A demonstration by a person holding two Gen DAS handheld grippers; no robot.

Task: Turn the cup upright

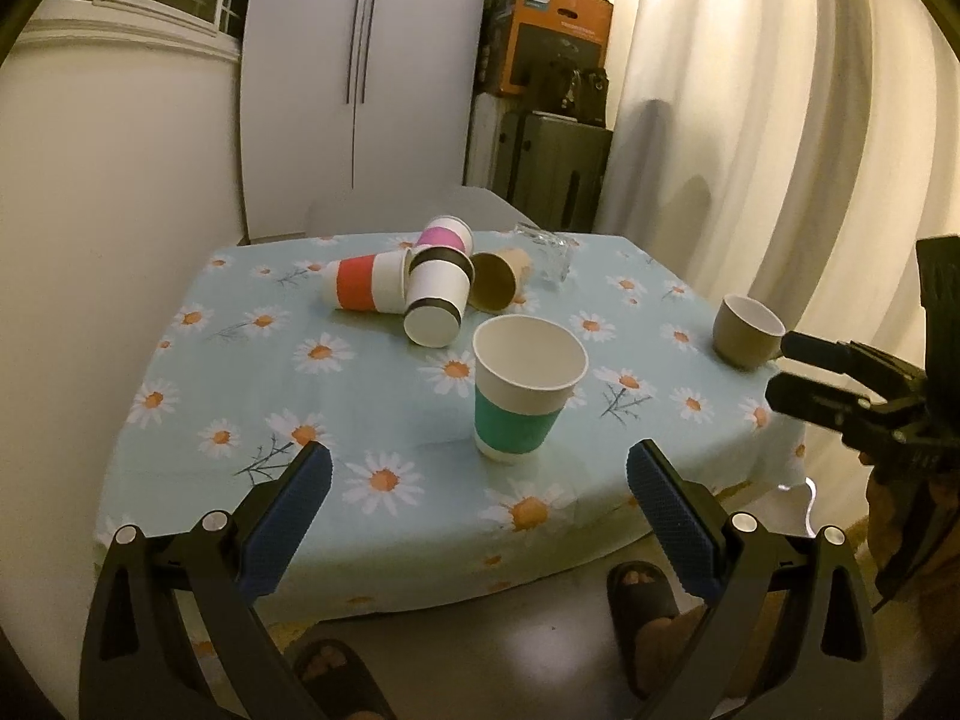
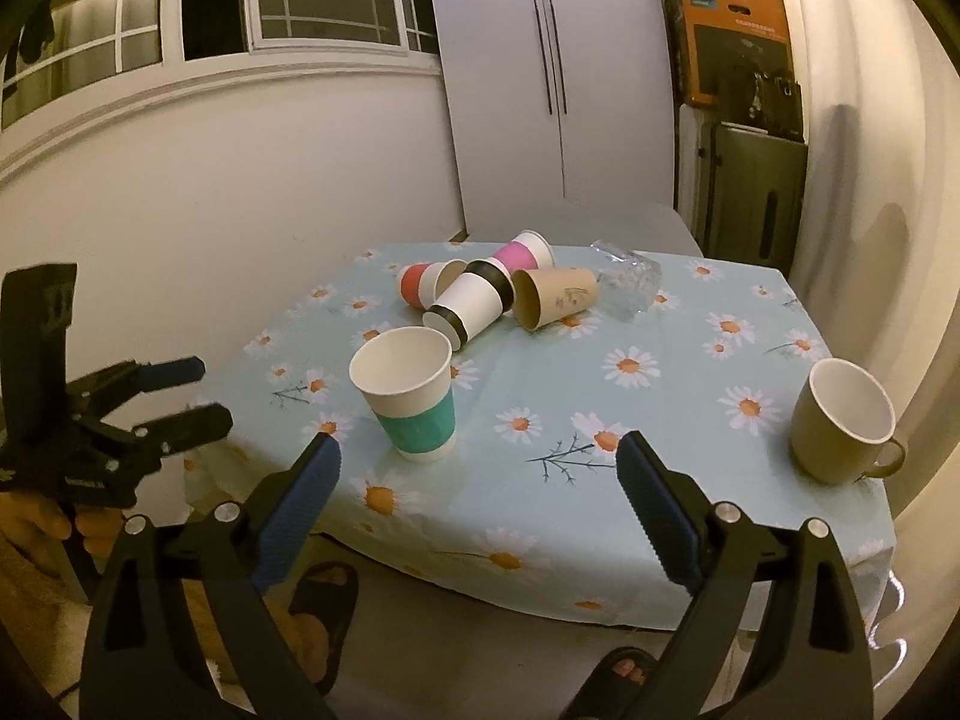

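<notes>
A green-banded paper cup (image 1: 523, 396) (image 2: 411, 399) stands upright near the table's front. Behind it lie several cups on their sides: red-banded (image 1: 366, 290) (image 2: 420, 282), black-banded (image 1: 438, 297) (image 2: 471, 303), pink-banded (image 1: 447, 235) (image 2: 523, 252) and brown (image 1: 498, 279) (image 2: 555, 297). A clear glass (image 1: 549, 255) (image 2: 627, 282) lies tipped beside them. My left gripper (image 1: 479, 474) (image 2: 198, 393) is open and empty, just short of the green cup. My right gripper (image 2: 479, 468) (image 1: 783, 369) is open and empty over the front edge.
A beige mug (image 1: 747, 330) (image 2: 843, 420) stands upright at the table's right. The daisy tablecloth (image 1: 360, 396) (image 2: 630, 480) covers the table. A white fridge, stacked boxes and a curtain stand behind. The person's sandalled feet (image 1: 645, 591) are below the front edge.
</notes>
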